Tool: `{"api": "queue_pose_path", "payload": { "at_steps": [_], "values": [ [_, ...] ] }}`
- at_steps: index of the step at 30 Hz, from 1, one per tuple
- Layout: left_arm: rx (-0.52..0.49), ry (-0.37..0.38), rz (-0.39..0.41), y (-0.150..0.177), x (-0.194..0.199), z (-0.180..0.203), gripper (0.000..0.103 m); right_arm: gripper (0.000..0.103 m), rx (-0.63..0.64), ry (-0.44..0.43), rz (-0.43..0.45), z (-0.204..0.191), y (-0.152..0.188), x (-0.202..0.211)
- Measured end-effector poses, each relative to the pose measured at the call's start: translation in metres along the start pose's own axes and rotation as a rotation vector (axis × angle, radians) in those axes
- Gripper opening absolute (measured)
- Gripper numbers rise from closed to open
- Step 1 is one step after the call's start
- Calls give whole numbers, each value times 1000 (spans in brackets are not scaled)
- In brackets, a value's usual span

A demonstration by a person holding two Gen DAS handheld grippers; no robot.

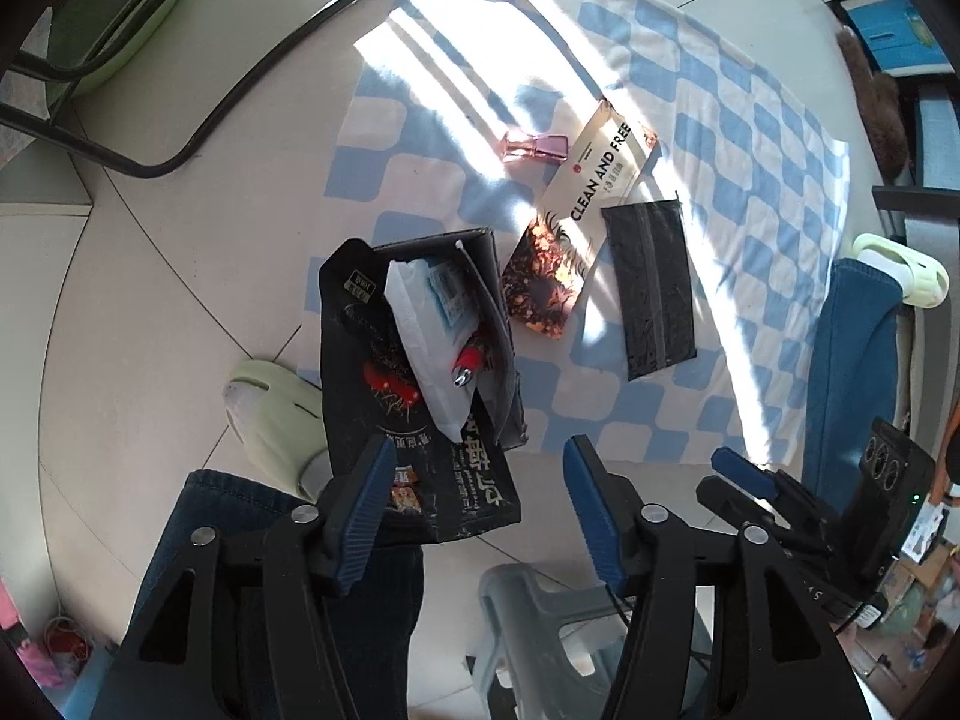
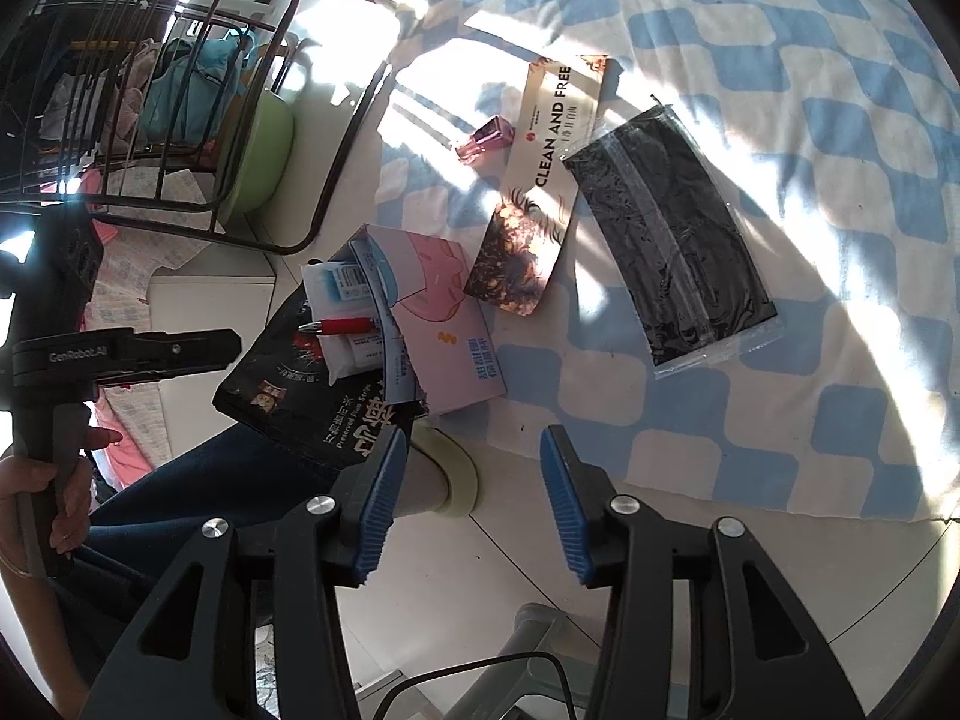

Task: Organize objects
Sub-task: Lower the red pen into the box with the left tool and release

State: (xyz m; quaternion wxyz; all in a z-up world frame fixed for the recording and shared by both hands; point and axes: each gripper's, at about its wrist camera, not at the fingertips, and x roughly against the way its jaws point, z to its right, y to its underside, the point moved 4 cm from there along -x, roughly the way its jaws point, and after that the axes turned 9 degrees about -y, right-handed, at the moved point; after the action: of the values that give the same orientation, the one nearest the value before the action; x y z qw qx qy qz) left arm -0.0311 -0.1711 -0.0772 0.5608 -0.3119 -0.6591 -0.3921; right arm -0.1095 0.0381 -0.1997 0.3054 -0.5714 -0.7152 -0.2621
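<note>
A small open box [image 1: 480, 324] [image 2: 444, 324] lies at the near edge of a blue-and-white checked cloth [image 1: 750, 138] [image 2: 840, 120], holding a white tissue pack [image 1: 420, 330] and a red pen [image 1: 471, 363] [image 2: 342, 326]. A black snack pouch [image 1: 420, 480] [image 2: 318, 402] lies against it. On the cloth lie a pink bottle [image 1: 536, 148] [image 2: 485, 138], a "CLEAN AND FREE" packet [image 1: 576, 222] [image 2: 534, 180] and a black mask in clear wrap [image 1: 654, 282] [image 2: 666, 234]. My left gripper [image 1: 474, 504] is open above the pouch. My right gripper [image 2: 471, 498] [image 1: 744, 474] is open and empty over the floor.
A black wire rack [image 2: 150, 90] with a green basin [image 2: 264, 150] [image 1: 108, 18] stands at the far left. My legs in jeans [image 1: 270, 570] and pale green slippers [image 1: 270, 414] [image 1: 900, 270] flank the cloth. A grey stool [image 1: 540, 630] is below.
</note>
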Motion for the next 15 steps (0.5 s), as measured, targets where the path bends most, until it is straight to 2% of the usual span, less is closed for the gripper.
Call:
{"api": "queue_pose_path", "payload": {
  "at_steps": [1,6,9,15],
  "values": [
    [2,7,5,0,3,2,63,65,-5,8,5,2,0,0],
    [-15,16,26,-1,17,14,64,74,-37,47,-3,15,-1,-4],
    [-33,18,41,-5,25,24,64,84,-72,76,-15,28,0,-9],
    [-61,26,59,-11,38,41,65,85,-139,126,-48,54,4,-18]
  ]
}}
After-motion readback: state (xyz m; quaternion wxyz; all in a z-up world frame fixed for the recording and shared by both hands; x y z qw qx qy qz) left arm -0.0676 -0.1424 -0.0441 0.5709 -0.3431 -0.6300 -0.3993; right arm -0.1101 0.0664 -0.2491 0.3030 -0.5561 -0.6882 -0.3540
